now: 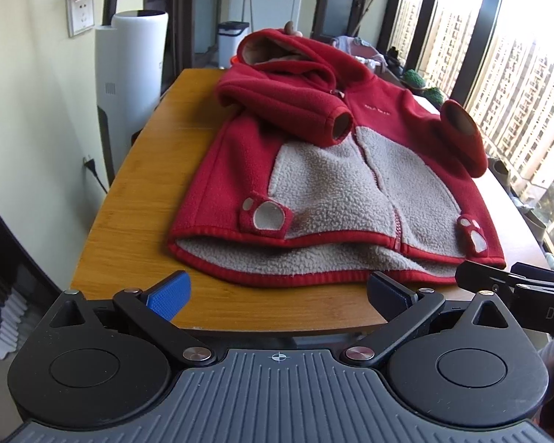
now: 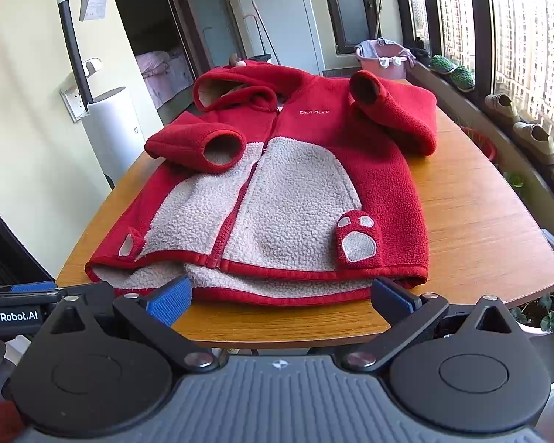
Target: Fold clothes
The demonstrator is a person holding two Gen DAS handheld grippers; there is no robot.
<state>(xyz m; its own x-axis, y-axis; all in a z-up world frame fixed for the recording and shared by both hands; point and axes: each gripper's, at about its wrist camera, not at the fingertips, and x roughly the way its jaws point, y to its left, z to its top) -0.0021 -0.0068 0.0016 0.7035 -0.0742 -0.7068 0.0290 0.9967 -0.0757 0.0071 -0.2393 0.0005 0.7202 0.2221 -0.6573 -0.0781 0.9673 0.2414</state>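
On left gripper (image 2: 11,317) body, "GenRobot.AI" label. Red hooded fleece jacket (image 2: 277,192) has small white chest lettering, unreadable; grey sherpa front panels, paw patches, zipped, both sleeves folded in, lying flat on wooden table (image 2: 480,229). Left gripper and right gripper (image 2: 280,301) both spread wide, empty, near hem.

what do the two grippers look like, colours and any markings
Both match: black linkage arms with silver pivot pins, round black discs, a ribbed grey base and blue textured pads. The left gripper bears white GenRobot.AI lettering on its side; the right gripper shows a partial "DA".
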